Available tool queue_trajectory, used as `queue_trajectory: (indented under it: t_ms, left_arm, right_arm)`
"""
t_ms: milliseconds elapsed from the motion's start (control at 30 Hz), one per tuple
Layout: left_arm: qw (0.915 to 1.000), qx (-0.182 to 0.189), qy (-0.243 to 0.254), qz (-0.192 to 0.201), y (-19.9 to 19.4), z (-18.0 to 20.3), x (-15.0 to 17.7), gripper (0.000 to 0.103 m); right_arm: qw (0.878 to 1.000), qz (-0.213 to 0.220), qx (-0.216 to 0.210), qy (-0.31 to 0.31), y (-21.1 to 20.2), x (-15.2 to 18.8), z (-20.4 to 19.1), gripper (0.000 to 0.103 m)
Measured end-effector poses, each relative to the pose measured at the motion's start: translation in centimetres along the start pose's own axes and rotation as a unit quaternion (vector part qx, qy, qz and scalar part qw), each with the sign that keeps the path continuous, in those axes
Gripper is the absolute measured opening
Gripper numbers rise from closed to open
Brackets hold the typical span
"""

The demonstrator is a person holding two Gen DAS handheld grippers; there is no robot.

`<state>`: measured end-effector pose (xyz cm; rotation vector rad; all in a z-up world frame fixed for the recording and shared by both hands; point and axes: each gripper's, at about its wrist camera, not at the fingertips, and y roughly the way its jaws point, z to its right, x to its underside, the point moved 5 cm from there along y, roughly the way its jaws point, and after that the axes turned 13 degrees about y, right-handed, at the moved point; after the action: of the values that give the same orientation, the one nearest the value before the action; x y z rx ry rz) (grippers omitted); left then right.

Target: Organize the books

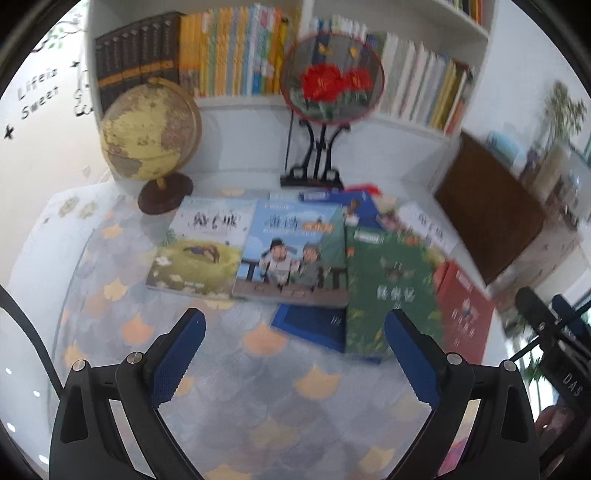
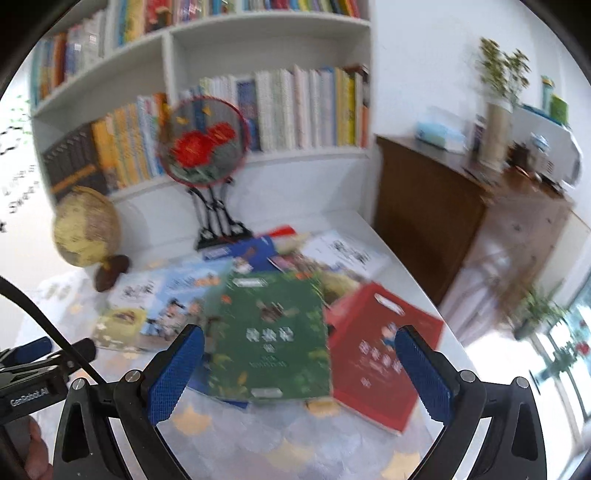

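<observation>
I have both grippers hanging over the table with nothing between the fingers: the left gripper (image 1: 295,354) spread wide, and the right gripper (image 2: 299,373) just as wide apart. The green book (image 2: 273,332) lies flat, cover up, its long axis running away from me toward the bookshelf (image 2: 229,29), title end far; it overlaps a blue book (image 1: 314,325) beneath. Touching its right edge, the red book (image 2: 376,354) lies flat and skewed to the right. To the left sit a pale-blue cartoon-cover book (image 1: 291,251) and a white-and-yellow book (image 1: 199,247), edge to edge. All are thin glossy paperbacks on a tablecloth (image 1: 258,406) with an orange fan pattern. Behind stand a yellowed globe (image 1: 151,133), a round embroidered fan (image 1: 332,77) on a black stand, and a brown wooden cabinet (image 2: 436,221).
</observation>
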<state>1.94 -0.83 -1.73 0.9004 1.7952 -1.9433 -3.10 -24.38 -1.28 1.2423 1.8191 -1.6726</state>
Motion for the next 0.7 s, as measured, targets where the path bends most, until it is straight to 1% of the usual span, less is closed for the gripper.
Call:
queue_trajectory:
  t_ms: [133,167,233,300,367,433,567,700]
  left_arm:
    - [0.9986,-0.042,-0.026,0.021,-1.1,-0.4,-1.0,0.098]
    - [0.9977,-0.054,-0.032,0.026,-1.4,-0.5,-1.2,0.098]
    - [0.9966,-0.063,-0.042,0.031,-1.5,-0.8,-1.5,0.098]
    - [0.9949,-0.083,-0.050,0.026,-1.5,-1.0,-1.6,0.098]
    - [0.9930,-0.104,-0.052,0.019,-1.5,-1.3,-1.4,0.098]
    - [0.9907,-0.123,-0.056,0.013,-1.7,-1.9,-0.7,0.098]
    - [0.9855,-0.155,-0.070,-0.006,-2.0,-3.3,1.3,0.098]
    - [0.9829,-0.158,-0.090,-0.025,-1.9,-4.2,2.8,0.098]
  right_arm:
    - [0.999,0.016,-0.033,-0.023,-0.4,-1.8,-1.2,0.103]
    - [0.999,0.017,-0.039,-0.026,-0.3,-2.1,-1.3,0.103]
    - [0.997,0.009,-0.065,-0.029,-0.3,-2.8,-1.4,0.103]
    - [0.994,0.002,-0.104,-0.022,-0.5,-3.6,-1.4,0.103]
    - [0.991,-0.003,-0.131,-0.022,-0.5,-4.1,-1.6,0.103]
    - [0.989,-0.008,-0.145,-0.030,-0.3,-4.6,-2.2,0.103]
    - [0.986,-0.006,-0.160,-0.042,0.1,-5.0,-3.1,0.103]
    - [0.983,-0.030,-0.179,-0.037,1.4,-4.8,-3.9,0.103]
